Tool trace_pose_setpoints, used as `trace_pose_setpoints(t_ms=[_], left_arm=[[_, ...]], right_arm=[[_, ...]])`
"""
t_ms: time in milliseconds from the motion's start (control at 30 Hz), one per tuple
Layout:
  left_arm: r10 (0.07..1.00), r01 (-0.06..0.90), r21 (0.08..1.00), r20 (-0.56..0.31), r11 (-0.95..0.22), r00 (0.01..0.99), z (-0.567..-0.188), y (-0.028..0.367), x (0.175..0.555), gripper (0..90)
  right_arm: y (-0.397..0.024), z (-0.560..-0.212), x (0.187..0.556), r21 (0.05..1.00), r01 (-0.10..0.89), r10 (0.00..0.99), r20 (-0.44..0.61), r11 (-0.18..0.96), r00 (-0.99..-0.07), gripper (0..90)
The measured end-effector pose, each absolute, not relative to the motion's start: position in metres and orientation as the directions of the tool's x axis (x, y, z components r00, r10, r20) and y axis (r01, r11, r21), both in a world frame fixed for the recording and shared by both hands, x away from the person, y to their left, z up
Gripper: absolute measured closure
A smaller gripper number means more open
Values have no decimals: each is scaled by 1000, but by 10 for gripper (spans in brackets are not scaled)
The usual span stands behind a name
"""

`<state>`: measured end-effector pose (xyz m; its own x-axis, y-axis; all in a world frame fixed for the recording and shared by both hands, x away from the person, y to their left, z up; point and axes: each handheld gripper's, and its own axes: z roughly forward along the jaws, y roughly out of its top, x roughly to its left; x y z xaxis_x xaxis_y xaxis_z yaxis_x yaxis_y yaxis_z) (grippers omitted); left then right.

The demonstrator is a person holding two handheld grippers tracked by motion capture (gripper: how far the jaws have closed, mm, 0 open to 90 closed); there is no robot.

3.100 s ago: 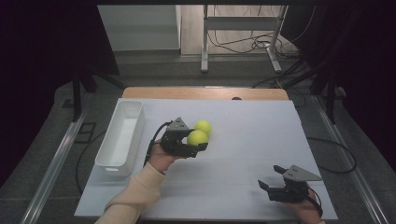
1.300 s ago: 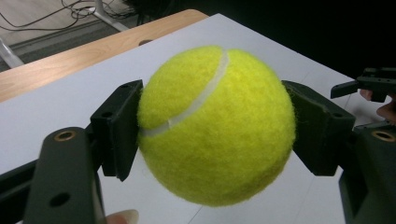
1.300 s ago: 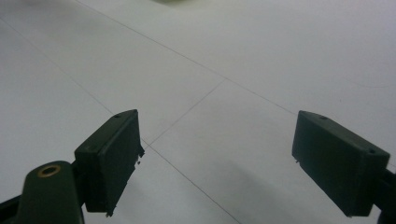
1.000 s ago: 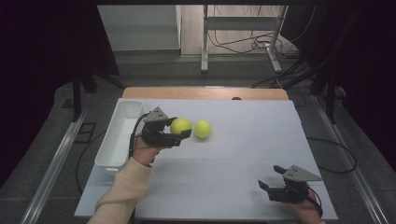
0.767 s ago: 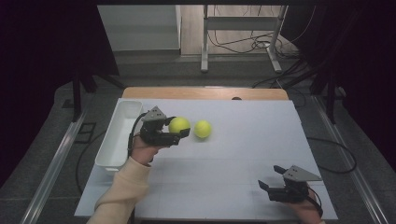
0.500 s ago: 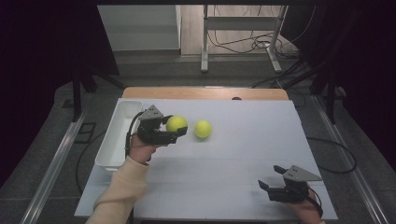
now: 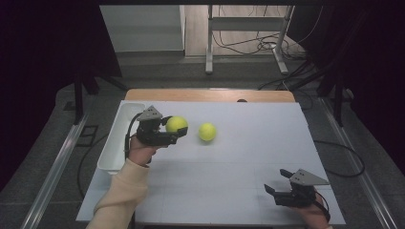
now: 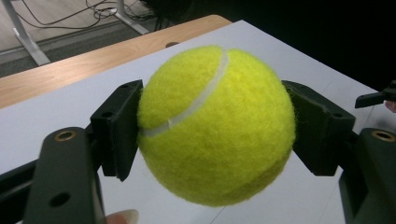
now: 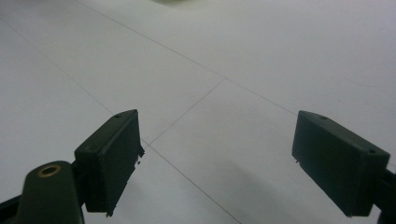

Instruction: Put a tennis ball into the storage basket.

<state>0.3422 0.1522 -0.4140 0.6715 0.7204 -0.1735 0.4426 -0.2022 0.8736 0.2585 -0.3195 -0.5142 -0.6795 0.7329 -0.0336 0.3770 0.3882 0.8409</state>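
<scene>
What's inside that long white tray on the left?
The white tray looks bare inside where it shows. The left hand-held gripper, clamping a tennis ball, covers part of its right rim.

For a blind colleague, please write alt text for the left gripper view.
A yellow tennis ball is clamped between the two black jaws of the left gripper, held above the white table. A wooden edge strip runs behind the table.

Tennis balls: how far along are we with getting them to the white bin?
Done: nothing yet, as far as the white bin shows from above. In hand: the left gripper is clamped on one tennis ball, held off the table beside the bin. Left: the second ball lies on the table; the right gripper sits open.
</scene>
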Motion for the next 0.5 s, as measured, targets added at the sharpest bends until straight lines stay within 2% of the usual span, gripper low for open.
trace_pose_setpoints(t_ms=[500], left_arm=[[741,449,877,-186,-172,646,-412,167,345,264]], right_arm=[[-320,-514,259,840,377,733,-35,389,-679,161]])
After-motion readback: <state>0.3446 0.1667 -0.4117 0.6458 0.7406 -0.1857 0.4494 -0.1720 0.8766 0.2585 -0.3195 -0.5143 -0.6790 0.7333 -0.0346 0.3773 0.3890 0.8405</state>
